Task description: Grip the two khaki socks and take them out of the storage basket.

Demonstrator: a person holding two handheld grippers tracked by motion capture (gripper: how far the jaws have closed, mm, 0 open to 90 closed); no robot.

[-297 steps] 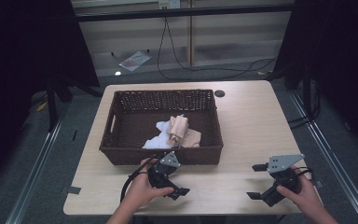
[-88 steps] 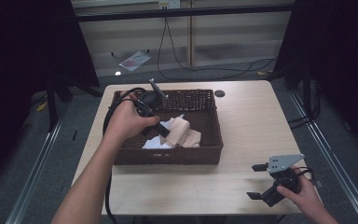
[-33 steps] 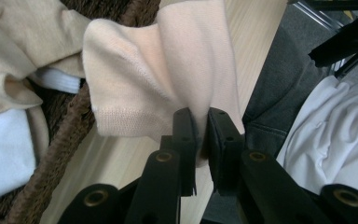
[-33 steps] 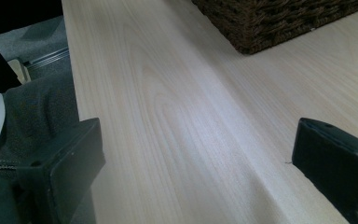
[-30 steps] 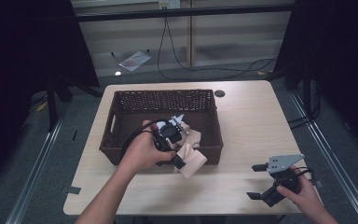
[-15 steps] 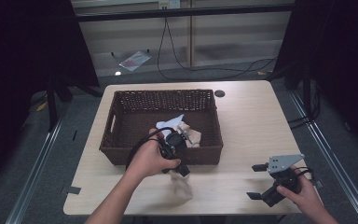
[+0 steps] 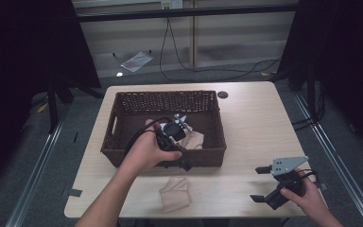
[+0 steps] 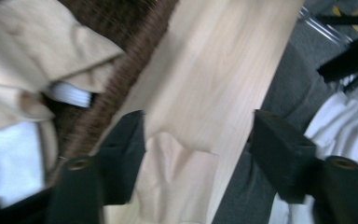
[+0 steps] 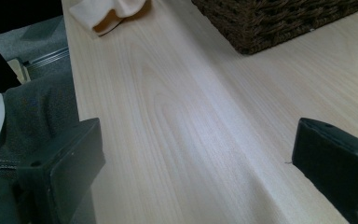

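A dark wicker basket (image 7: 123, 142) stands on the pale wooden table (image 7: 255, 123), with a beige cloth (image 7: 194, 140) and a white one inside. A second beige cloth (image 7: 175, 194) lies crumpled on the table before the basket's front wall. My left gripper (image 7: 182, 163) hovers at that front rim, just above the dropped cloth (image 8: 177, 182). Its jaws have just been opening and nothing is between them (image 8: 198, 154). My right gripper (image 7: 257, 184) rests at the front right of the table, open and holding nothing (image 9: 196, 168).
The basket's corner (image 9: 270, 23) and the dropped cloth (image 9: 107, 9) lie well ahead of the right gripper. A small black disc (image 7: 223, 94) sits at the table's far edge. Cables trail on the floor beyond. The table's front edge is close to both hands.
The left gripper carried the beige cloth out over the basket's front wall, opened its jaws and let it go. The cloth now lies on the table. The right gripper stayed still.
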